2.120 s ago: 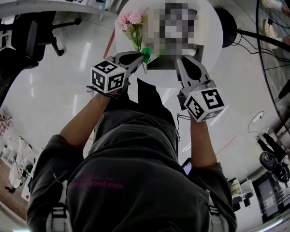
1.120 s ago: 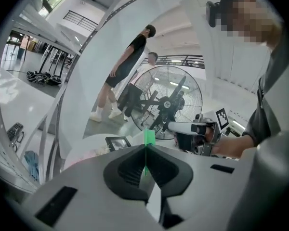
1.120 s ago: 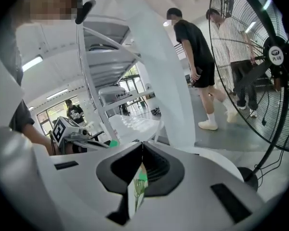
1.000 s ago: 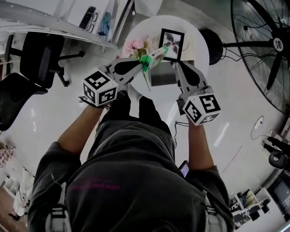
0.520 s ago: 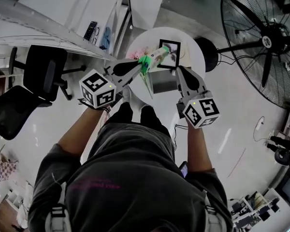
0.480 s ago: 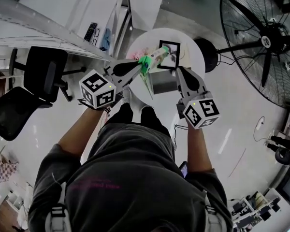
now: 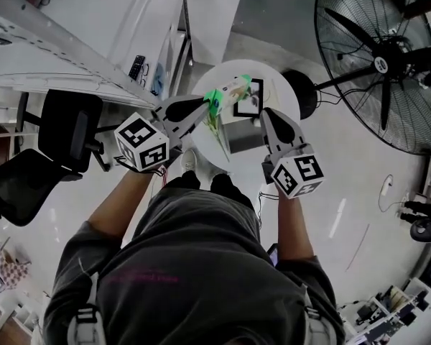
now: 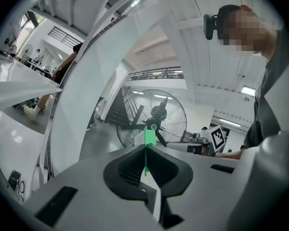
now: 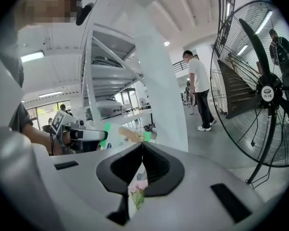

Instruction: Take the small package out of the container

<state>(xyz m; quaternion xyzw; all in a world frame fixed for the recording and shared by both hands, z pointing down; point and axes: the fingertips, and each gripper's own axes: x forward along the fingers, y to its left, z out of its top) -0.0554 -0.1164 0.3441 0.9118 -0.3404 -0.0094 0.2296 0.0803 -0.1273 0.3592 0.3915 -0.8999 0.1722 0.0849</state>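
A small green-and-white package (image 7: pixel 226 95) hangs high above the round white table (image 7: pixel 287 92), with my left gripper (image 7: pixel 210 102) shut on its end. In the left gripper view its green edge (image 8: pixel 148 137) sticks up between the closed jaws. My right gripper (image 7: pixel 270 118) is beside it, a little to the right, shut with nothing between its jaws. From the right gripper view I see the package (image 9: pixel 130 134) held out by the left gripper (image 9: pixel 104 134). The grey container (image 7: pixel 238 139) stands on the table below, partly hidden by the package.
A black picture frame (image 7: pixel 248 98) stands on the table behind the package. A large floor fan (image 7: pixel 384 52) is at the right, a black office chair (image 7: pixel 66 131) at the left, white shelving (image 7: pixel 79 34) behind. A person (image 9: pixel 200 88) stands far off.
Both grippers have risen well above the table, the left one still carrying the package. The table and container now look smaller and farther below.
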